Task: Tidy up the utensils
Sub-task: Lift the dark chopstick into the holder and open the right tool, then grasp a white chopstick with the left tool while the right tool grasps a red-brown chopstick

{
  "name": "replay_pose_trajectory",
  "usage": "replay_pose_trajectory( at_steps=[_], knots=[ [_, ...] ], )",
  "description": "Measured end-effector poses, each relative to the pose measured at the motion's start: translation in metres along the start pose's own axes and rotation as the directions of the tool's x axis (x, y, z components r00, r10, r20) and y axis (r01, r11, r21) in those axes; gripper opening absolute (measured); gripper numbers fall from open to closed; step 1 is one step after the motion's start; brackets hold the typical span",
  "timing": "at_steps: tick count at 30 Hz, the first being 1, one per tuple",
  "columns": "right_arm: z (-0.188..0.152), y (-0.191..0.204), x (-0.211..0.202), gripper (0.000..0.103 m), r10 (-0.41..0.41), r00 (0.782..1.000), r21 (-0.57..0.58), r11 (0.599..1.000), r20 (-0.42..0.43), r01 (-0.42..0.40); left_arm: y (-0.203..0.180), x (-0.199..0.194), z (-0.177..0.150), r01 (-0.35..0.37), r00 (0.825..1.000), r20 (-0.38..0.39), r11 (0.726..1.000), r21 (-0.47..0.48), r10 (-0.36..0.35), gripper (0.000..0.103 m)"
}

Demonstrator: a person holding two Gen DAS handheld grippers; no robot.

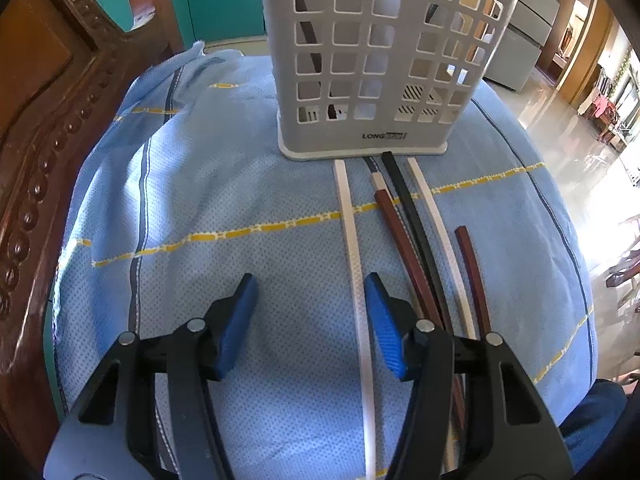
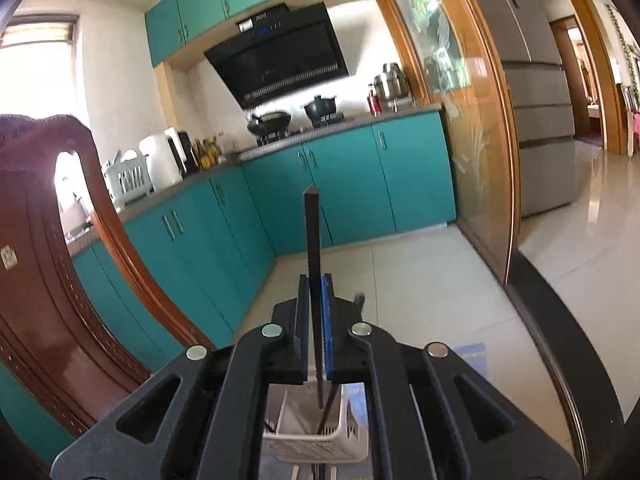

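Black chopstick (image 2: 313, 264): pinched upright between my right gripper (image 2: 316, 280) pads, its lower tip above the holder (image 2: 280, 440)
Holder: grey lattice caddy (image 1: 360, 60) standing at the far side of the blue cloth (image 1: 200, 200)
Loose chopsticks: white one (image 1: 352, 240) runs near to far between my left gripper (image 1: 310, 292) pads; brown (image 1: 404, 248), black (image 1: 416, 216), white (image 1: 436, 216) and brown (image 1: 474, 272) lie to its right
Left jaws: spread, touching nothing
Surroundings: carved wooden chair (image 1: 48, 120) at left

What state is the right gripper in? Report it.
Shut on a black chopstick: the right gripper has its jaws pressed against it, above the holder.
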State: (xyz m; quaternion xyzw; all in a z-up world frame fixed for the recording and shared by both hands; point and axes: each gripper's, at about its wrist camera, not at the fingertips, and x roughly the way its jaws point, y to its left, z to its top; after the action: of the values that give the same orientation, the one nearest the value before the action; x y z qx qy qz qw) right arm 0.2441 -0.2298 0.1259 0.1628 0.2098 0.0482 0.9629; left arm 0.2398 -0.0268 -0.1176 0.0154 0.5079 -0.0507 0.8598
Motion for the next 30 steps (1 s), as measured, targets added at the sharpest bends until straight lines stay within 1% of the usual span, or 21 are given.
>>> replay_pose_trajectory(
  at_steps=[5,6,7,8,9,10,11,14,15,16,17,18,19,20,21,22,23,24,26,28,30],
  knots=[
    [-0.019,0.005,-0.002,0.007,0.01,0.999,-0.061,0.998,-0.046,-0.013,0.0,0.005,0.007,-0.003,1.0,0.015,1.0,-0.008,0.003,0.054],
    [-0.021,0.006,-0.003,0.01,0.007,0.999,-0.08,0.997,-0.05,-0.011,0.0,0.006,0.009,-0.004,1.0,0.018,1.0,-0.011,0.004,0.054],
    [-0.023,0.006,-0.006,0.016,0.004,0.999,-0.095,0.995,-0.054,-0.009,0.0,0.006,0.01,-0.006,1.0,0.019,1.0,-0.013,0.006,0.054],
    [-0.026,0.007,-0.01,0.02,0.003,0.998,-0.112,0.994,-0.056,-0.009,0.001,0.009,0.013,-0.008,1.0,0.019,1.0,-0.013,0.008,0.054],
    [-0.029,0.007,-0.014,0.027,0.007,0.999,-0.119,0.993,-0.054,-0.013,0.001,0.01,0.014,-0.012,1.0,0.019,1.0,-0.012,0.012,0.054],
    [-0.034,0.005,-0.022,0.031,0.022,0.999,-0.124,0.992,-0.047,-0.027,0.001,0.011,0.015,-0.015,1.0,0.02,1.0,-0.01,0.015,0.054],
    [-0.039,0.002,-0.031,0.033,0.049,0.998,-0.124,0.991,-0.037,-0.053,0.001,0.011,0.015,-0.018,1.0,0.021,1.0,-0.008,0.018,0.054],
    [-0.064,-0.012,-0.058,0.034,0.151,0.988,-0.126,0.981,0.011,-0.149,0.0,0.013,0.015,-0.026,0.999,0.029,1.0,-0.003,0.026,0.054],
    [-0.076,-0.018,-0.063,0.034,0.175,0.984,-0.127,0.977,0.007,-0.173,0.0,0.013,0.015,-0.027,0.999,0.032,1.0,-0.005,0.027,0.053],
    [-0.086,-0.023,-0.064,0.034,0.186,0.983,-0.125,0.975,-0.011,-0.186,0.0,0.012,0.014,-0.029,0.999,0.034,1.0,-0.006,0.029,0.052],
    [-0.099,-0.027,-0.061,0.034,0.184,0.981,-0.12,0.974,-0.063,-0.191,-0.001,0.011,0.014,-0.031,0.999,0.036,1.0,-0.005,0.031,0.047],
    [-0.112,-0.031,-0.052,0.034,0.171,0.975,-0.112,0.976,-0.143,-0.188,-0.001,0.01,0.013,-0.033,0.999,0.038,0.999,-0.001,0.033,0.04],
    [-0.123,-0.034,-0.045,0.034,0.159,0.967,-0.103,0.978,-0.2,-0.183,-0.001,0.01,0.012,-0.035,0.999,0.039,0.999,0.002,0.035,0.036],
    [-0.138,-0.037,-0.035,0.034,0.136,0.952,-0.087,0.982,-0.273,-0.166,-0.004,0.006,0.01,-0.037,0.999,0.04,0.999,0.004,0.037,0.03],
    [-0.153,-0.039,-0.023,0.034,0.111,0.931,-0.082,0.985,-0.349,-0.149,-0.004,0.005,0.008,-0.039,0.998,0.042,0.999,0.006,0.038,0.022],
    [-0.167,-0.038,-0.011,0.034,0.087,0.904,-0.086,0.987,-0.419,-0.135,-0.004,0.003,0.007,-0.041,0.998,0.042,0.999,0.005,0.041,0.019],
    [-0.177,-0.038,-0.001,0.034,0.062,0.878,-0.092,0.989,-0.474,-0.119,-0.003,0.002,0.006,-0.042,0.998,0.044,0.999,-0.002,0.042,0.011],
    [-0.187,-0.036,0.008,0.034,0.036,0.852,-0.102,0.989,-0.521,-0.104,-0.001,0.001,0.005,-0.042,0.998,0.045,0.999,-0.018,0.042,0.009],
    [-0.203,-0.034,0.014,0.034,0.0,0.822,-0.121,0.989,-0.569,-0.084,0.003,-0.004,0.002,-0.03,0.998,0.052,0.998,-0.049,0.032,0.007],
    [-0.212,-0.028,0.017,0.034,-0.032,0.803,-0.151,0.986,-0.596,-0.072,0.008,-0.01,0.003,-0.02,0.997,0.07,0.997,-0.072,0.025,0.007],
    [-0.221,-0.022,0.019,0.034,-0.062,0.785,-0.18,0.982,-0.616,-0.064,0.012,-0.024,0.001,-0.014,0.994,0.107,0.997,-0.081,0.023,0.007]
  ],
)
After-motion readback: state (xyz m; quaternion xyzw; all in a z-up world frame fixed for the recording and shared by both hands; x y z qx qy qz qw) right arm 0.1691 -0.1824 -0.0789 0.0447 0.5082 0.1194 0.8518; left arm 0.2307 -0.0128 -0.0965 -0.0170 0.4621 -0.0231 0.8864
